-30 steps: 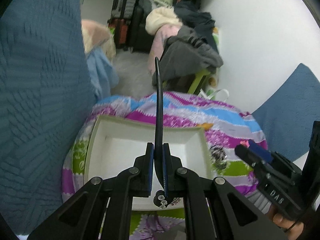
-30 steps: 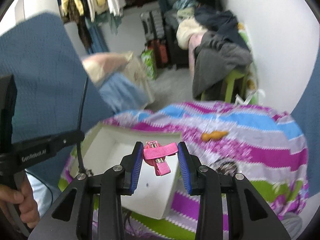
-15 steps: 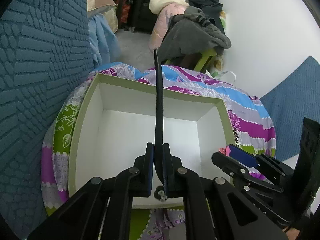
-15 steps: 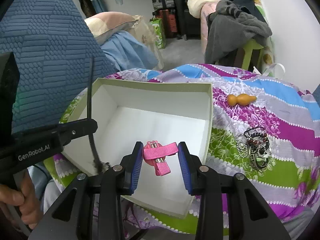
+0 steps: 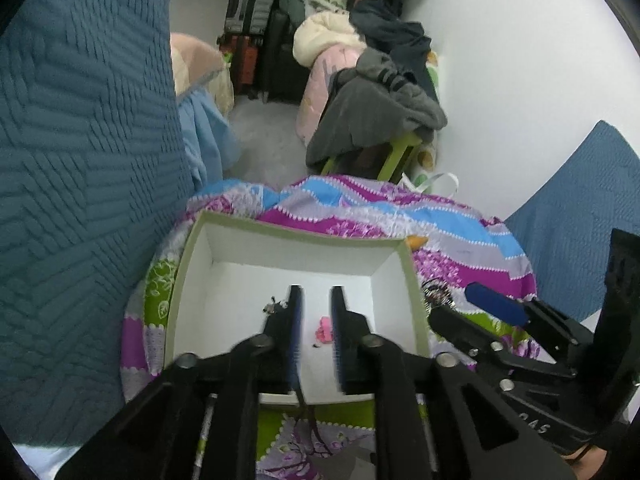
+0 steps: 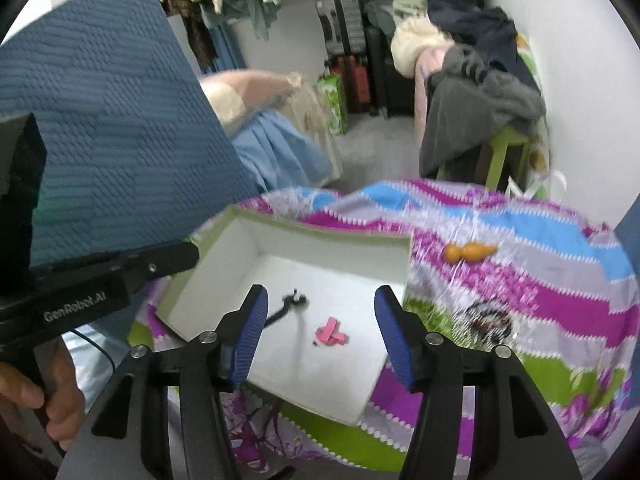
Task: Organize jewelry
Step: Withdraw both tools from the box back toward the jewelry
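A white box with a green rim (image 5: pixel 288 230) (image 6: pixel 320 233) sits on the striped cloth. On its floor lie a pink hair clip (image 5: pixel 325 330) (image 6: pixel 332 334) and the jewelled end of a black headband (image 5: pixel 275 308) (image 6: pixel 289 303); the rest of the band is hidden behind fingers. My left gripper (image 5: pixel 317 292) hangs over the box's near side, its jaws opening, with only the band's thin strand low by its left finger. My right gripper (image 6: pixel 320 300) (image 5: pixel 460 304) is also opening above the box, nothing between its pads. The left gripper (image 6: pixel 188 256) reaches in from the left.
An orange gourd charm (image 6: pixel 470 252) (image 5: pixel 416 242) and a heap of beaded jewelry (image 6: pixel 486 322) (image 5: pixel 438 296) lie on the cloth right of the box. A blue quilted cushion (image 5: pixel 80 160) rises at left. A chair piled with clothes (image 5: pixel 376 120) stands behind. A hand (image 6: pixel 60 392) holds the left gripper.
Both grippers have opened. The pink clip dropped from the right gripper onto the box floor, and the black headband fell from the left gripper into the box. Both grippers drew back from the box.
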The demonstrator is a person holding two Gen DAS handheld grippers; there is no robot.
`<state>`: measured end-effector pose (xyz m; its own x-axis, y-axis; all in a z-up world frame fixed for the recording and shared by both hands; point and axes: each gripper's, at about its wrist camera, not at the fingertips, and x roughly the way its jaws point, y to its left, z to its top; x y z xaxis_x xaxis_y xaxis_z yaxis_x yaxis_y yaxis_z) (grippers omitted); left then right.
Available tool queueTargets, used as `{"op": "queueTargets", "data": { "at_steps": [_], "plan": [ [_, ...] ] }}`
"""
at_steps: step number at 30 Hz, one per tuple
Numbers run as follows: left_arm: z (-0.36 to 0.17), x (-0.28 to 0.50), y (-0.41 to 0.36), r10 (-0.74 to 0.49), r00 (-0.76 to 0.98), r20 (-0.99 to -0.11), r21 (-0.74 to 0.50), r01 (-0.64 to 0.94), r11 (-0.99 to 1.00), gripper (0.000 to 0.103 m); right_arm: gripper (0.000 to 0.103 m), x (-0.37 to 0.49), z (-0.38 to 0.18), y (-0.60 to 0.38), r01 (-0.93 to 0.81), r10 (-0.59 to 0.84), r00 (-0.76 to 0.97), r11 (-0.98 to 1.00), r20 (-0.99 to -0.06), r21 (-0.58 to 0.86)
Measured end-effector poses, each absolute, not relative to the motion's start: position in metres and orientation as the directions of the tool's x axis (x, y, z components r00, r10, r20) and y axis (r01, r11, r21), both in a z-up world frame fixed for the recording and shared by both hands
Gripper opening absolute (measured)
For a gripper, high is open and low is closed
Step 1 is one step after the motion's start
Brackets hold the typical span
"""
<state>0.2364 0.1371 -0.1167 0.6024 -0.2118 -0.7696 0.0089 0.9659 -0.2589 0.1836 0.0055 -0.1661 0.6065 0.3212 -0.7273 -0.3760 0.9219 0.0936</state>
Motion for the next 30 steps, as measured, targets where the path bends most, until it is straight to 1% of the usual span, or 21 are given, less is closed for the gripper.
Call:
{"op": "queueTargets", "data": {
  "at_steps": [1, 2, 3, 11, 17, 22, 30],
  "plan": [
    [-0.109, 0.233, 0.135, -0.203, 0.618, -0.76, -0.254, 0.007, 0.967, 0.038, 0.054, 0.181, -0.157, 0.003, -0.38, 0.327, 0.618, 0.92, -0.715, 0.092],
    [-0.102, 0.231, 0.134, -0.194, 0.63, -0.752, -0.249, 0.001, 0.969, 0.054, 0.054, 0.18, -0.15, 0.001, -0.383, 0.33, 0.626, 0.92, -0.706, 0.09],
    [-0.093, 0.227, 0.132, -0.186, 0.649, -0.738, -0.245, -0.001, 0.969, 0.059, 0.054, 0.177, -0.141, -0.002, -0.384, 0.333, 0.638, 0.919, -0.694, 0.088],
    [-0.032, 0.203, 0.111, -0.171, 0.731, -0.661, -0.234, 0.016, 0.972, 0.059, 0.054, 0.158, -0.084, -0.03, -0.383, 0.349, 0.715, 0.92, -0.606, 0.077],
    [-0.002, 0.183, 0.09, -0.172, 0.769, -0.615, -0.236, 0.028, 0.971, 0.059, 0.054, 0.142, -0.057, -0.049, -0.39, 0.359, 0.749, 0.918, -0.557, 0.067],
    [0.011, 0.171, 0.069, -0.188, 0.786, -0.588, -0.243, 0.05, 0.969, 0.059, 0.054, 0.129, -0.044, -0.064, -0.392, 0.36, 0.769, 0.918, -0.528, 0.055],
    [0.013, 0.157, 0.033, -0.231, 0.79, -0.568, -0.271, 0.085, 0.959, 0.059, 0.054, 0.109, -0.041, -0.094, -0.37, 0.335, 0.791, 0.928, -0.512, 0.037]
  ]
}}
